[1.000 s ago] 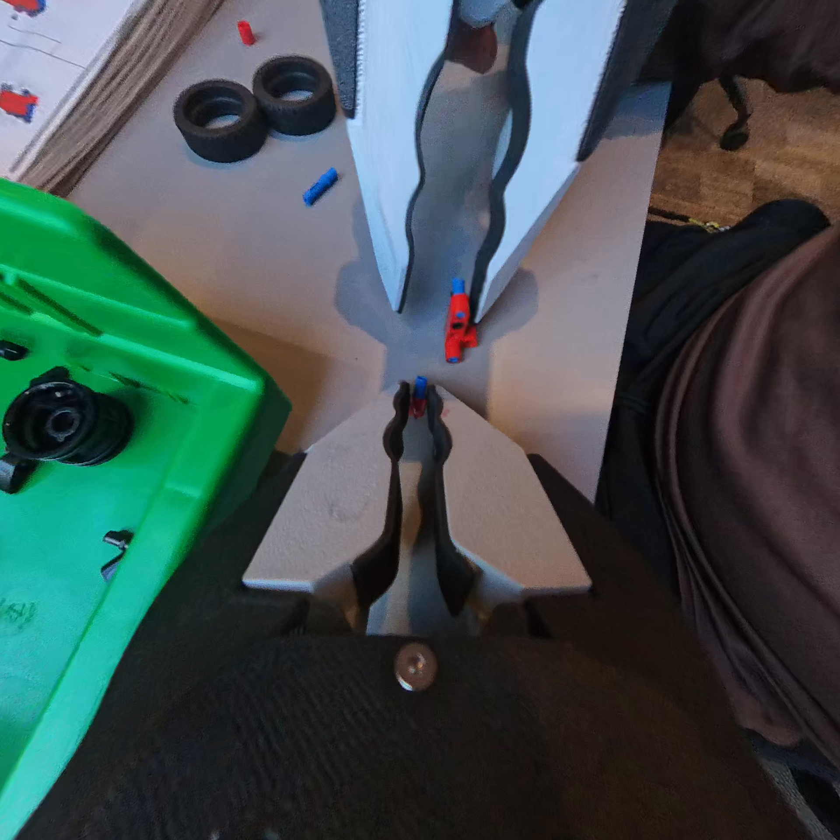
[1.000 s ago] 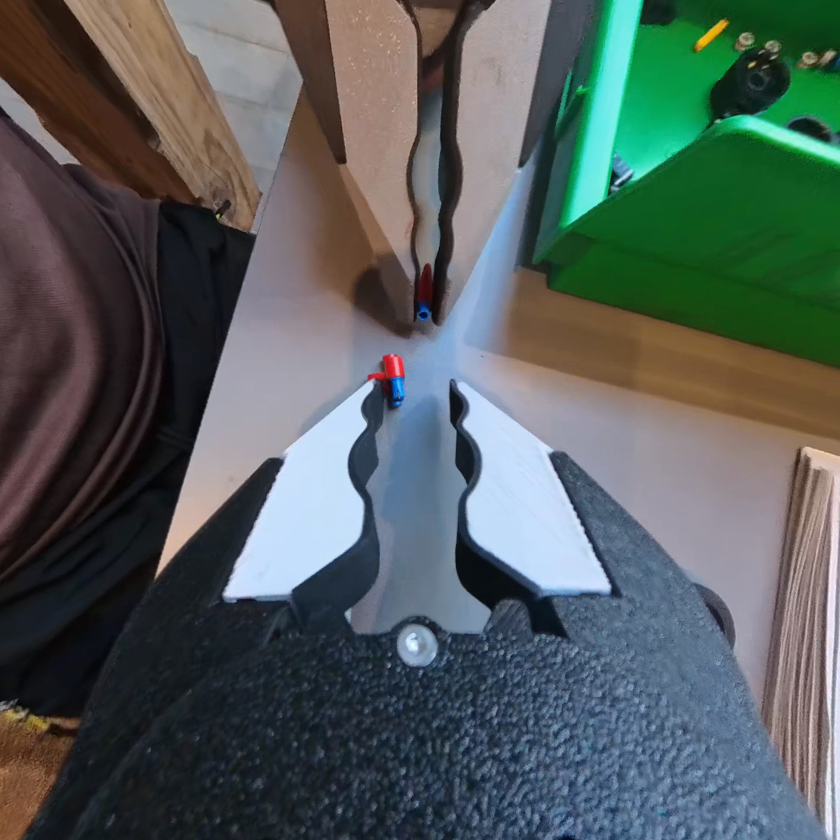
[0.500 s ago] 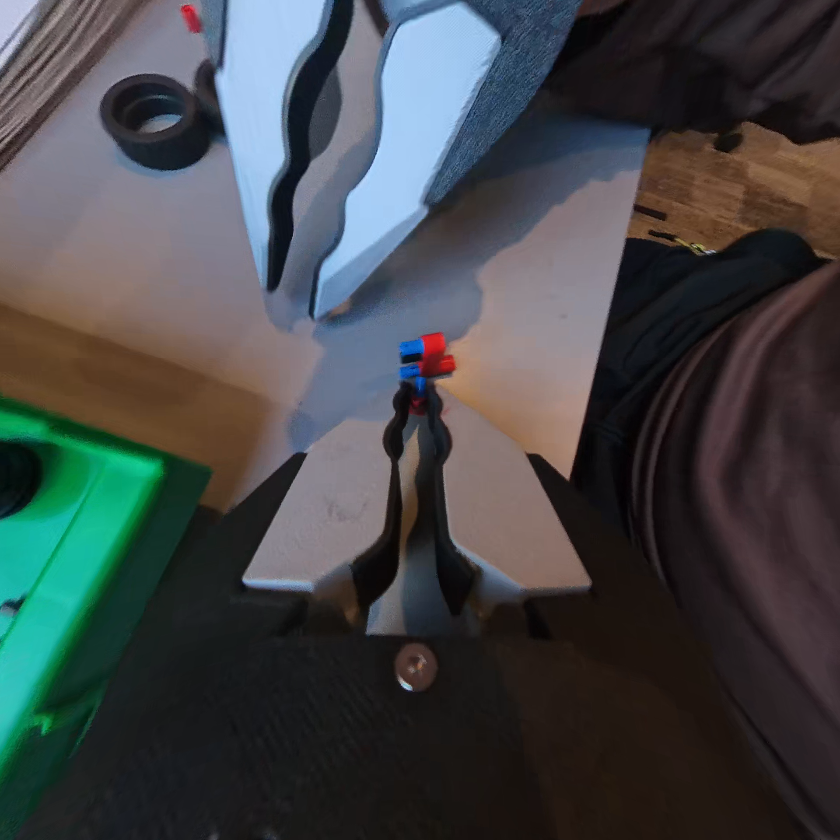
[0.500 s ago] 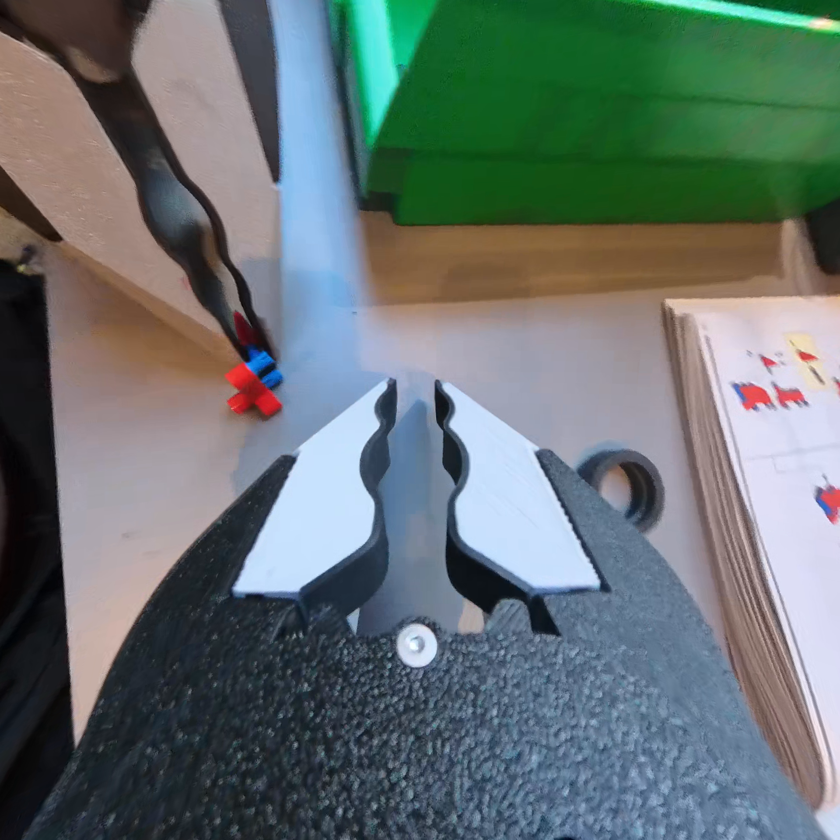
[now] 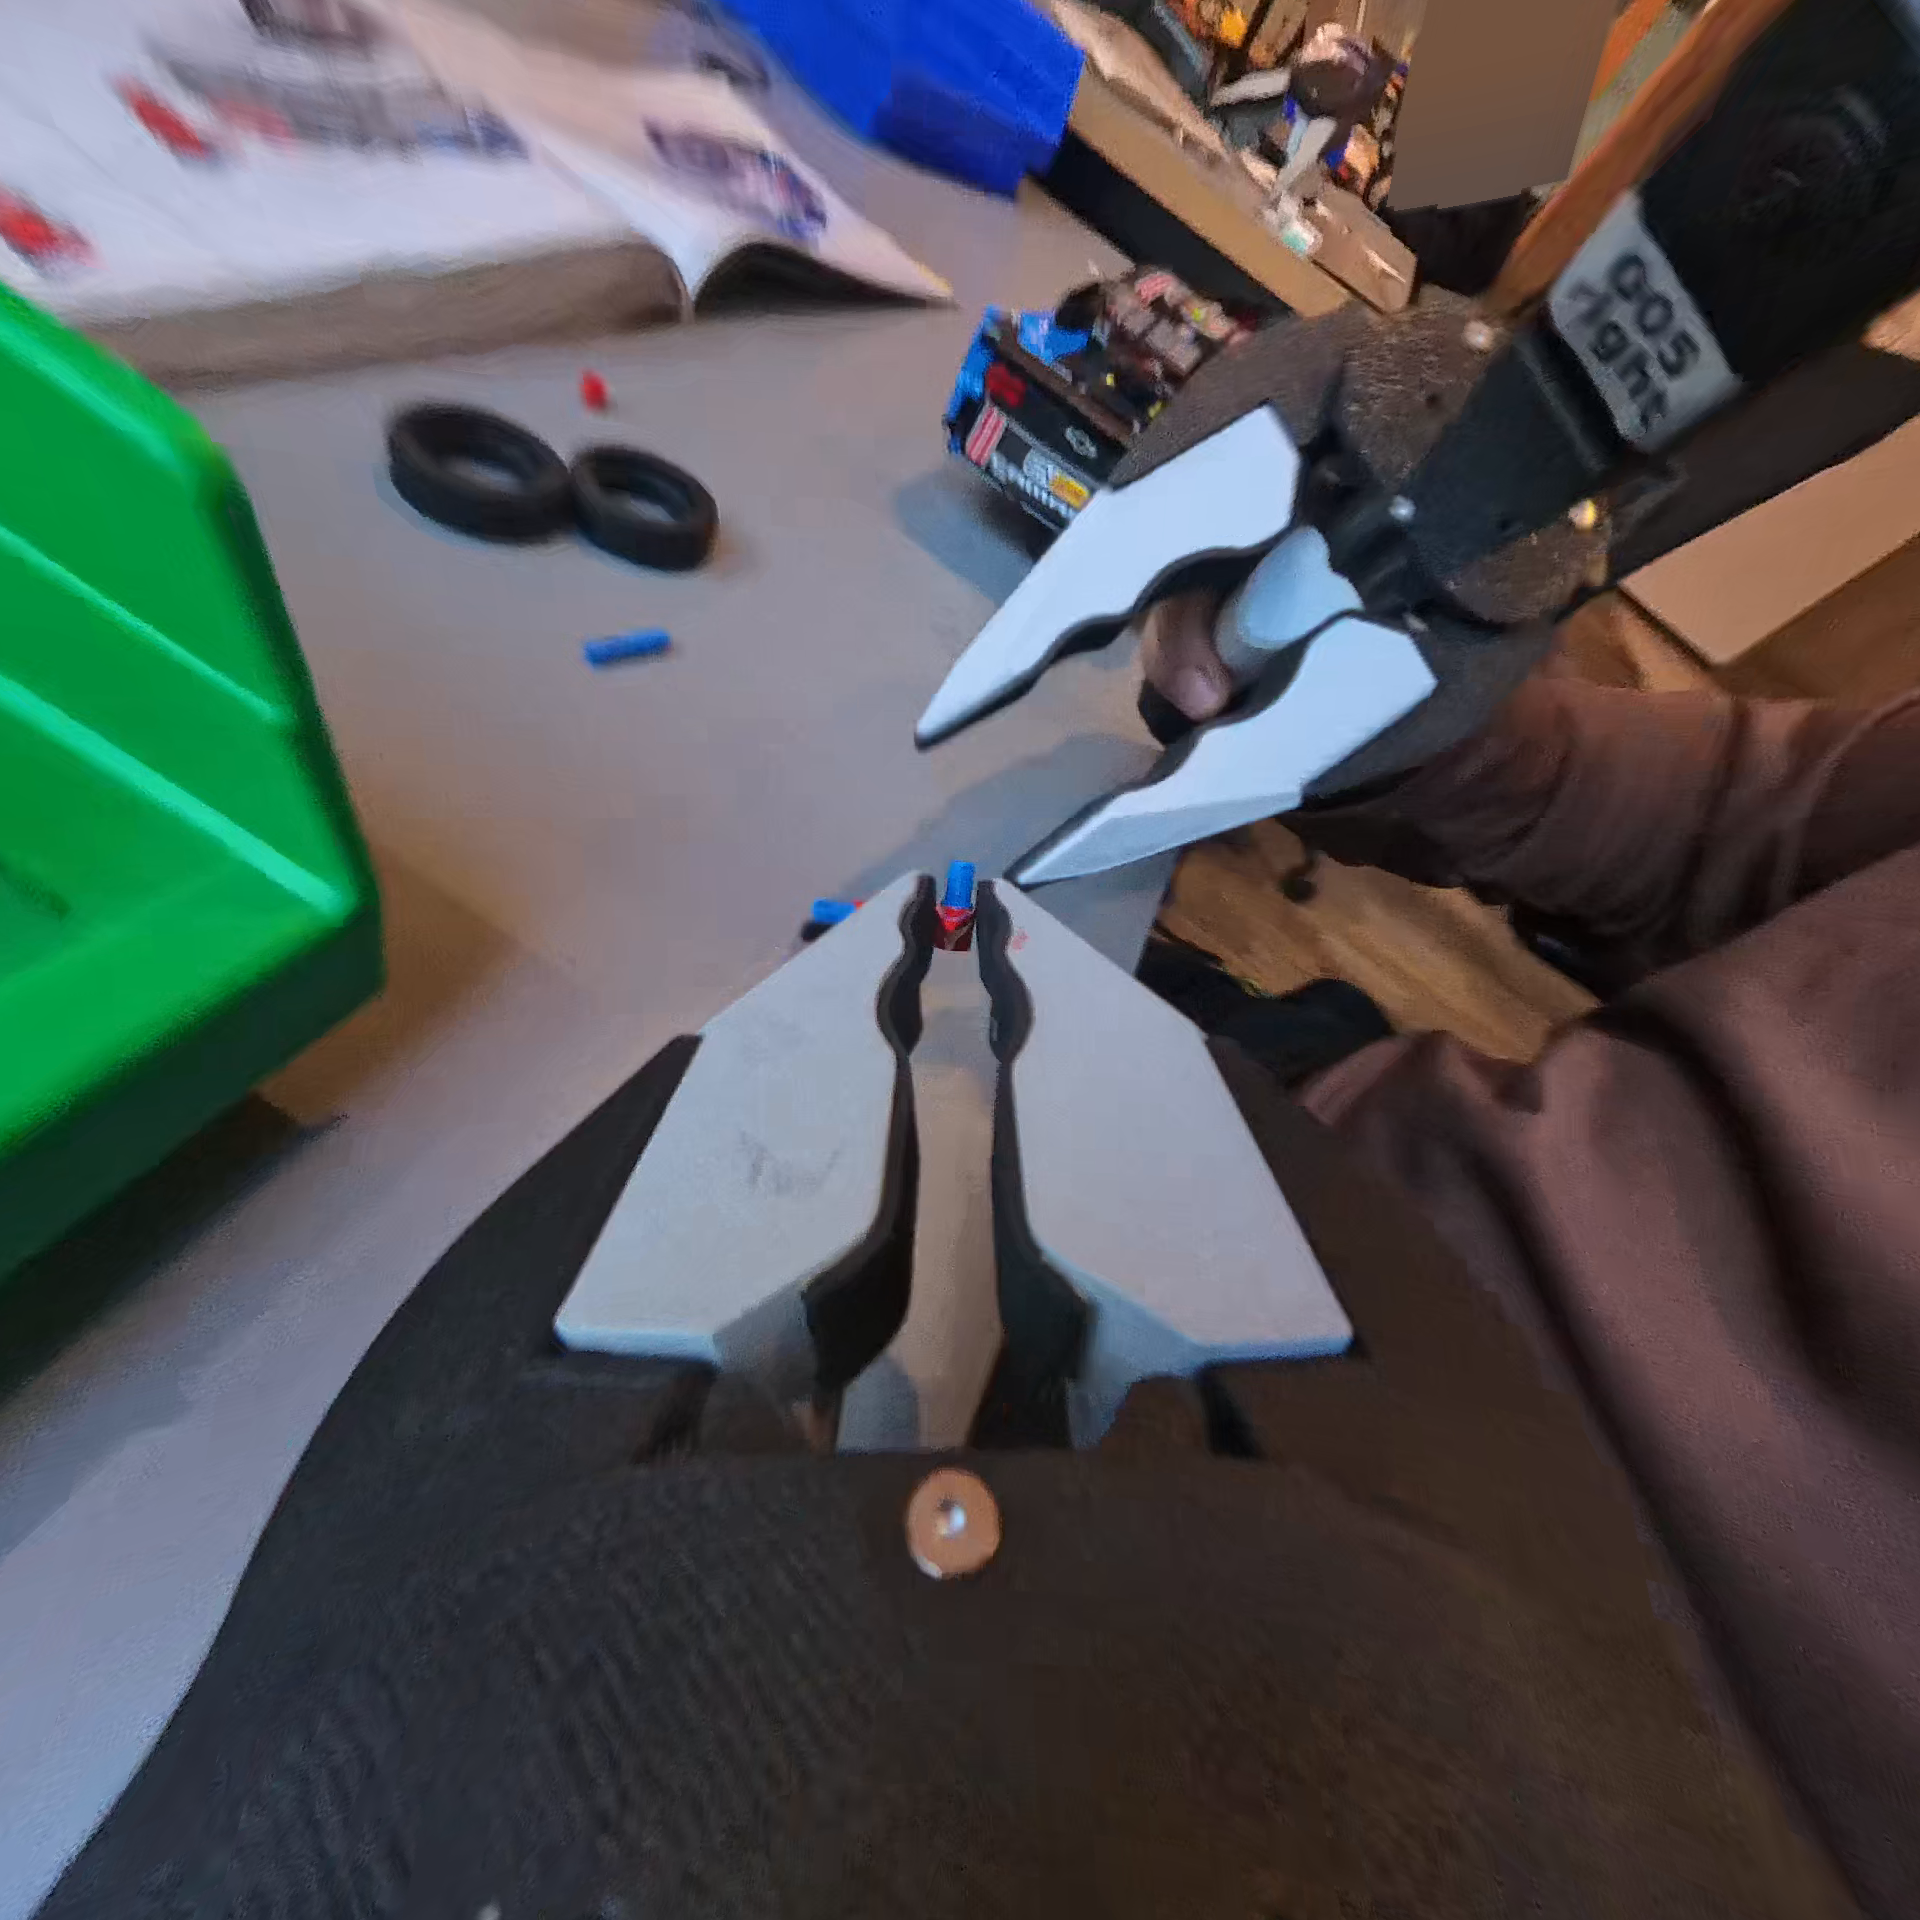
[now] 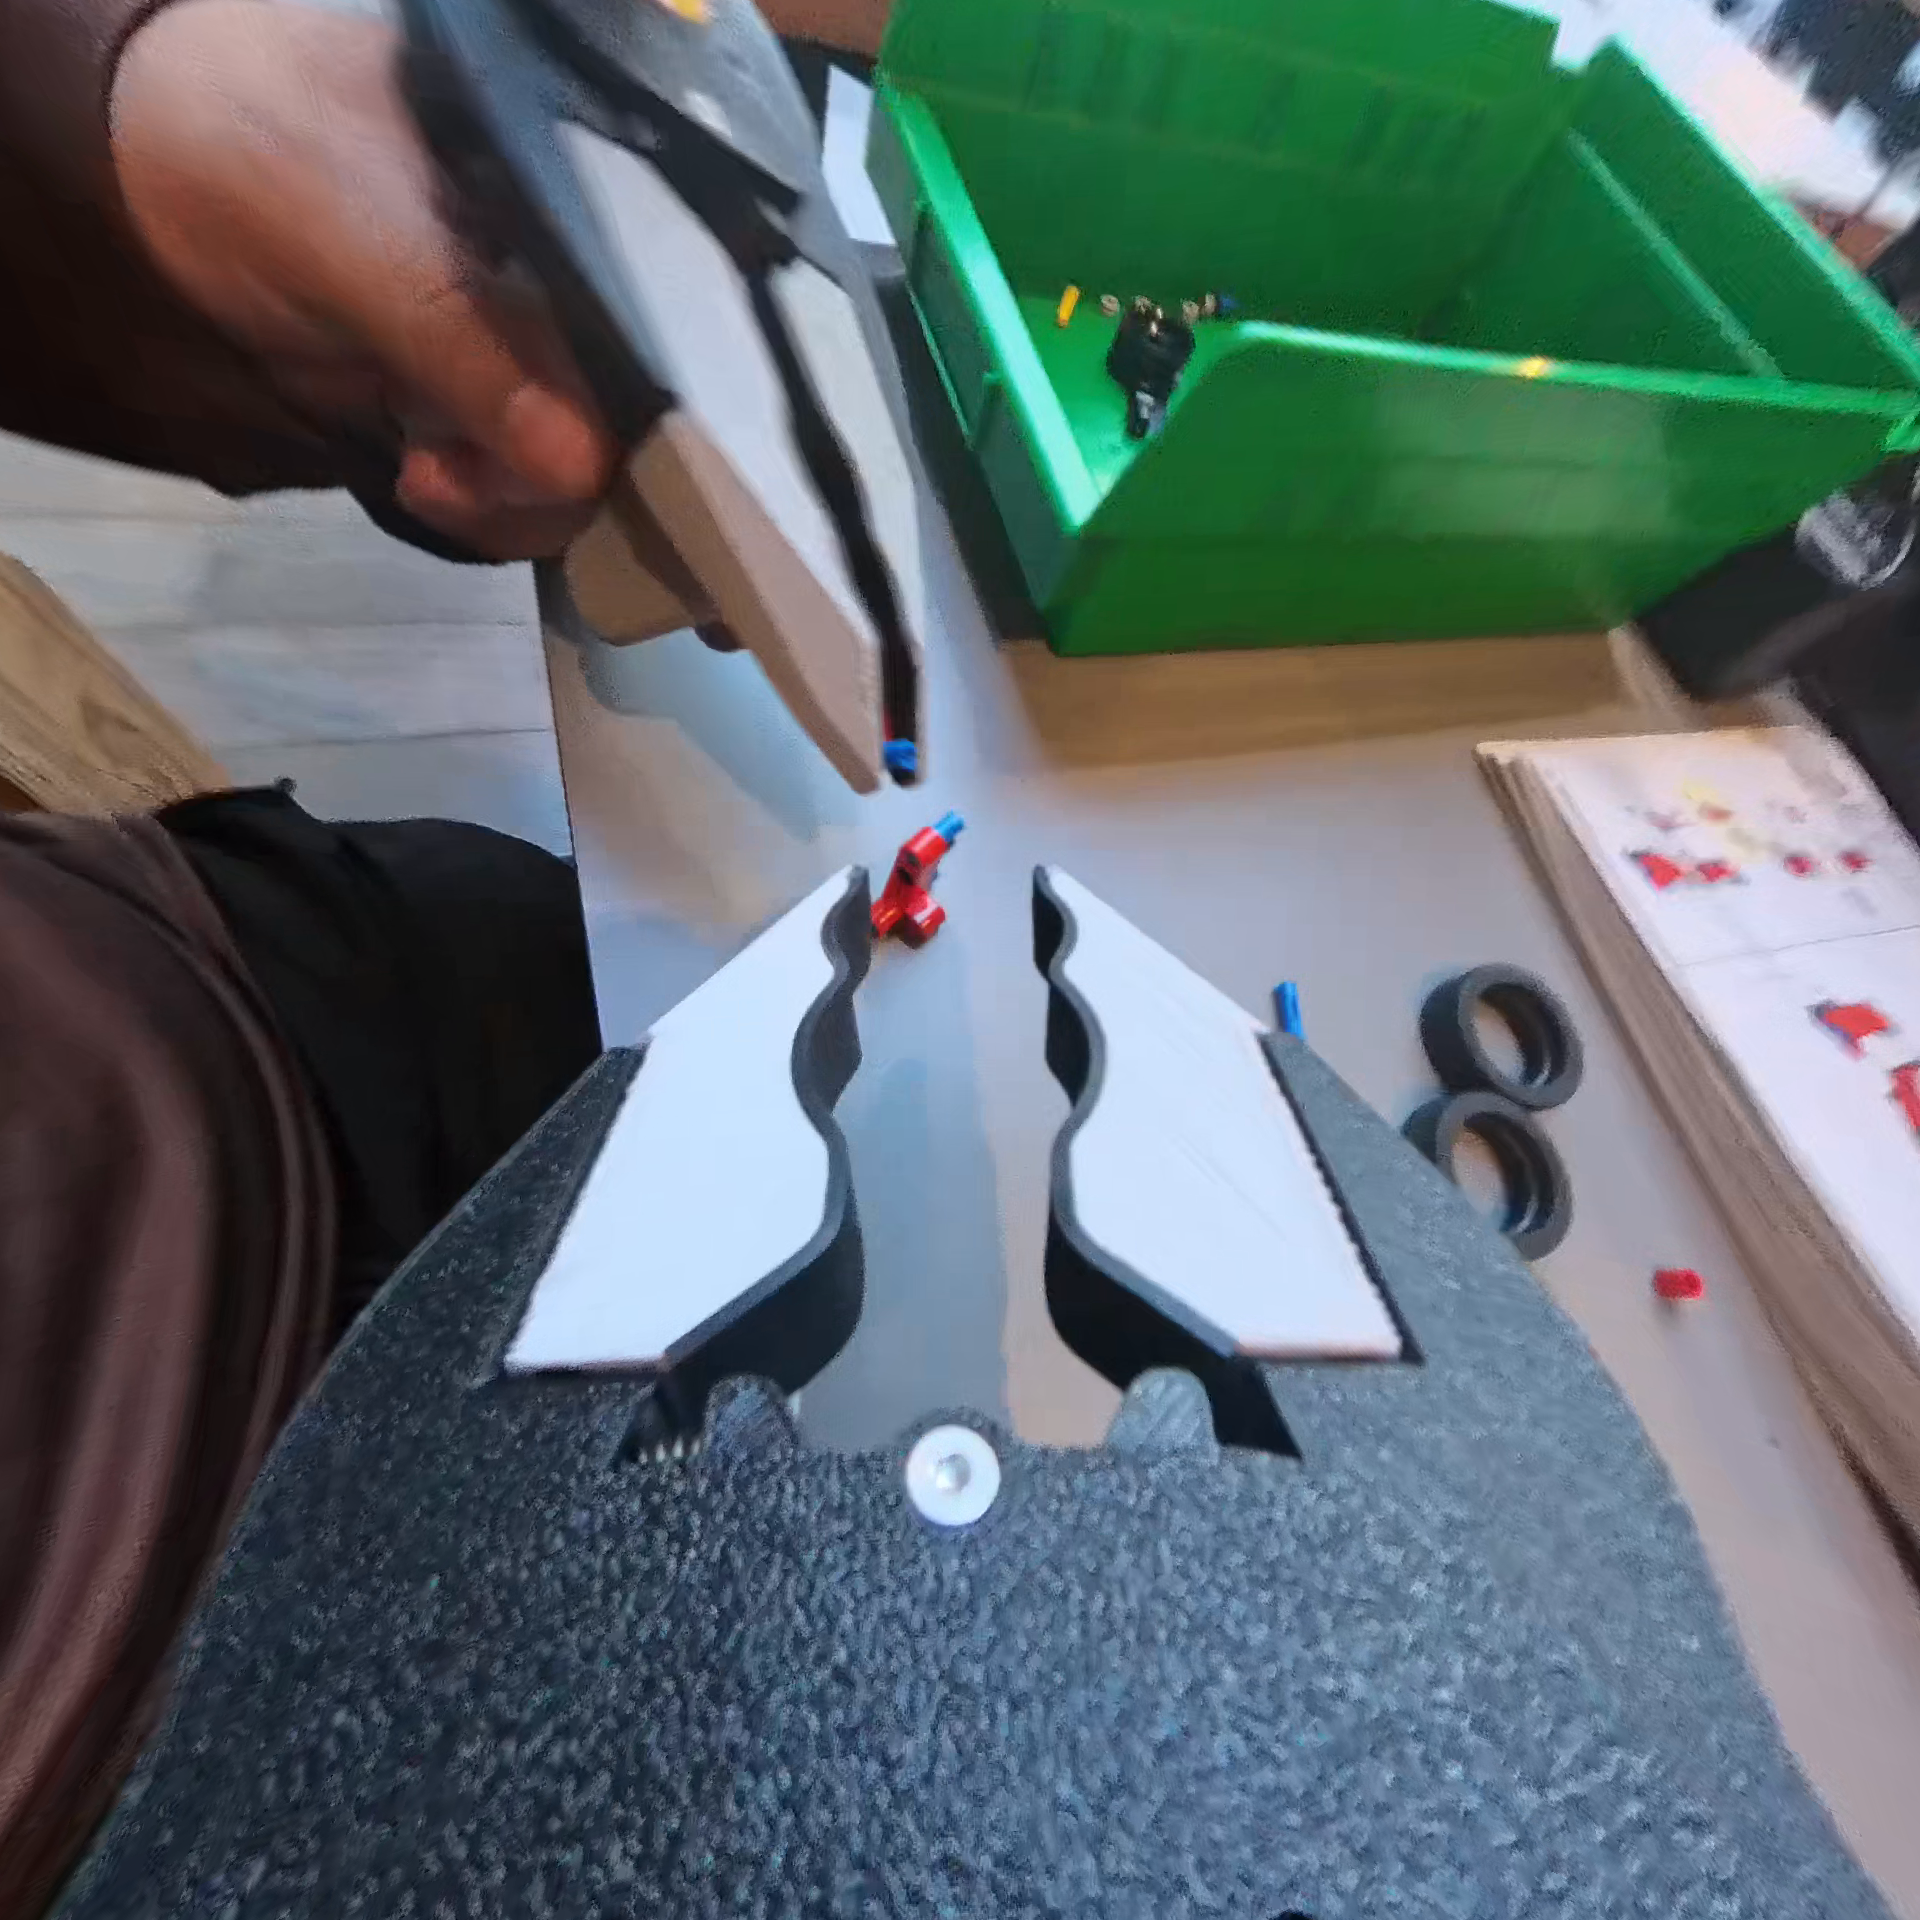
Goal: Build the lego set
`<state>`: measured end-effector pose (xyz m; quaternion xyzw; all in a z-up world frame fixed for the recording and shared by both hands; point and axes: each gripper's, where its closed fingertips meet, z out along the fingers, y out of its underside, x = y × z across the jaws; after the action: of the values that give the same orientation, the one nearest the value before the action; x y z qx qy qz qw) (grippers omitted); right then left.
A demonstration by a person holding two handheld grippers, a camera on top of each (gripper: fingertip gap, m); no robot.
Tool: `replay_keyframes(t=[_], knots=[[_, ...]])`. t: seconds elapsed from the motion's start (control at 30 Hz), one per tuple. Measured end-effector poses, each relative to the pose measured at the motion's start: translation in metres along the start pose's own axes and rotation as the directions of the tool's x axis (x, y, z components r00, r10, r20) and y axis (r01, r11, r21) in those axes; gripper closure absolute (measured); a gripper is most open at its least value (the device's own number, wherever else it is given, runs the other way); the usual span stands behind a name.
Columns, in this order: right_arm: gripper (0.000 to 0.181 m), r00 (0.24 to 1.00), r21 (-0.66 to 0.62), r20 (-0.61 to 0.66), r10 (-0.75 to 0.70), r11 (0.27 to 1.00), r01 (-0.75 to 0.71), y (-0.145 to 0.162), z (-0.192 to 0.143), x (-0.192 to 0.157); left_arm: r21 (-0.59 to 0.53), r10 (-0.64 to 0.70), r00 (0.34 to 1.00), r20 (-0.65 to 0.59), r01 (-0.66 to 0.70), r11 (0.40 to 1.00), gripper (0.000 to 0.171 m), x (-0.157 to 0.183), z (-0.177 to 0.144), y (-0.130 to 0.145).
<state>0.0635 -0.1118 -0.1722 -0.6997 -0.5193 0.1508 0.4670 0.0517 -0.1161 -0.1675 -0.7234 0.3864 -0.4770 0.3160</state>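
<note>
Left gripper (image 5: 948,902) pinches a small red-and-blue lego piece (image 5: 954,914) at its fingertips, jaws clamped on it, blue pin end poking out front; same gripper seen from right wrist view (image 6: 894,764) raised off the table, tip pointing down, blue end showing at the tip. Right gripper (image 6: 951,883) jaws apart, holding nothing, hovering just beside a second red piece with blue pin (image 6: 914,883) lying on the grey table (image 6: 1299,831), close to its left finger. Two black tyres (image 6: 1496,1101) lie touching each other right of the right gripper, loose blue pin (image 6: 1286,1008) and tiny red piece (image 6: 1677,1284) near them. Green bin (image 6: 1403,416) at back with small parts inside. Open instruction booklet (image 6: 1766,935) at right edge. Frames motion-blurred
</note>
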Motion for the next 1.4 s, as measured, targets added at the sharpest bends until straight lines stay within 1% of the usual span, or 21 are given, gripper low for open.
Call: replay_keyframes(t=[0.07, 0.13, 0.23, 0.33, 0.37, 0.5, 0.57, 0.6, 0.63, 0.67, 0.7, 0.73, 0.77, 0.83, 0.93, 1.0, 1.1, 1.13, 1.17, 1.33, 1.4], knots=[[0.152, 0.989, -0.004, -0.086, -0.117, 0.993, 0.118, -0.004, 0.0, -0.003, -0.031, -0.165, 0.986, 0.008, 0.165, 0.986, 0.166, -0.007, 0.005, 0.004], [0.155, 0.966, 0.001, -0.166, -0.198, 0.98, 0.201, -0.012, 0.001, -0.006, -0.027, -0.319, 0.946, -0.063, 0.318, 0.948, 0.167, -0.003, 0.007, 0.002], [0.158, 0.955, 0.009, -0.203, -0.217, 0.975, 0.223, -0.017, 0.005, -0.008, -0.013, -0.454, 0.876, -0.166, 0.458, 0.889, 0.166, 0.004, 0.009, -0.002], [0.161, 0.972, 0.046, -0.177, -0.152, 0.986, 0.162, -0.019, 0.006, -0.008, 0.004, -0.526, 0.812, -0.253, 0.545, 0.838, 0.166, 0.012, 0.009, -0.007], [0.166, 0.976, 0.056, -0.165, -0.139, 0.987, 0.15, -0.019, 0.005, -0.009, 0.007, -0.535, 0.802, -0.266, 0.557, 0.83, 0.167, 0.014, 0.011, -0.007], [0.166, 0.987, 0.08, -0.15, -0.057, 0.994, 0.069, -0.016, 0.004, -0.006, 0.03, -0.54, 0.795, -0.276, 0.568, 0.822, 0.167, 0.014, 0.014, -0.009], [0.166, 0.991, 0.106, -0.131, 0.011, 0.994, 0.003, -0.014, 0.002, -0.002, 0.069, -0.51, 0.809, -0.291, 0.55, 0.833, 0.162, 0.012, 0.009, -0.015], [0.167, 0.994, 0.117, -0.093, 0.061, 0.992, -0.05, -0.013, 0.002, -0.002, 0.1, -0.474, 0.834, -0.283, 0.517, 0.85, 0.16, 0.009, 0.004, -0.018], [0.166, 0.992, 0.128, -0.025, 0.125, 0.984, -0.121, -0.012, 0.002, -0.004, 0.131, -0.412, 0.871, -0.266, 0.456, 0.88, 0.151, 0.007, -0.003, -0.022], [0.166, 0.978, 0.146, 0.073, 0.195, 0.968, -0.204, -0.015, 0.001, -0.009, 0.145, -0.318, 0.922, -0.222, 0.353, 0.924, 0.141, 0.006, -0.009, -0.023], [0.166, 0.948, 0.156, 0.179, 0.263, 0.944, -0.291, -0.019, -0.001, -0.014, 0.13, -0.164, 0.976, -0.146, 0.183, 0.974, 0.144, 0.005, -0.013, -0.019], [0.166, 0.908, 0.148, 0.267, 0.322, 0.918, -0.369, -0.021, -0.002, -0.017, 0.083, 0.019, 0.999, -0.049, -0.014, 0.996, 0.147, 0.003, -0.015, -0.013], [0.167, 0.866, 0.127, 0.342, 0.364, 0.895, -0.427, -0.022, -0.002, -0.02, 0.02, 0.186, 0.982, 0.027, -0.187, 0.982, 0.145, 0.002, -0.016, -0.008], [0.167, 0.797, 0.068, 0.443, 0.412, 0.87, -0.488, -0.019, -0.002, -0.025, -0.088, 0.451, 0.891, 0.044, -0.446, 0.891, 0.15, 0.013, -0.015, -0.003], [0.166, 0.723, 0.004, 0.525, 0.449, 0.848, -0.529, -0.016, -0.004, -0.033, -0.207, 0.68, 0.732, 0.036, -0.661, 0.722, 0.152, 0.016, -0.012, 0.001], [0.166, 0.694, -0.009, 0.551, 0.463, 0.835, -0.55, -0.016, -0.006, -0.034, -0.241, 0.751, 0.66, -0.034, -0.734, 0.634, 0.161, 0.021, -0.01, 0.008], [0.166, 0.649, -0.036, 0.592, 0.478, 0.82, -0.571, -0.015, -0.01, -0.037, -0.252, 0.799, 0.592, -0.106, -0.793, 0.555, 0.163, 0.026, -0.007, 0.016], [0.166, 0.627, -0.044, 0.615, 0.479, 0.814, -0.579, -0.016, -0.012, -0.039, -0.256, 0.816, 0.568, -0.104, -0.808, 0.53, 0.167, 0.025, -0.006, 0.015], [0.166, 0.608, -0.047, 0.633, 0.48, 0.807, -0.588, -0.018, -0.014, -0.04, -0.255, 0.828, 0.553, -0.09, -0.817, 0.517, 0.17, 0.024, -0.005, 0.013], [0.166, 0.537, -0.071, 0.68, 0.5, 0.773, -0.63, -0.02, -0.017, -0.041, -0.23, 0.836, 0.535, -0.121, -0.835, 0.5, 0.171, 0.032, -0.001, 0.014], [0.166, 0.512, -0.084, 0.694, 0.507, 0.763, -0.641, -0.021, -0.017, -0.042, -0.223, 0.828, 0.546, -0.129, -0.829, 0.513, 0.171, 0.034, -0.001, 0.014]])
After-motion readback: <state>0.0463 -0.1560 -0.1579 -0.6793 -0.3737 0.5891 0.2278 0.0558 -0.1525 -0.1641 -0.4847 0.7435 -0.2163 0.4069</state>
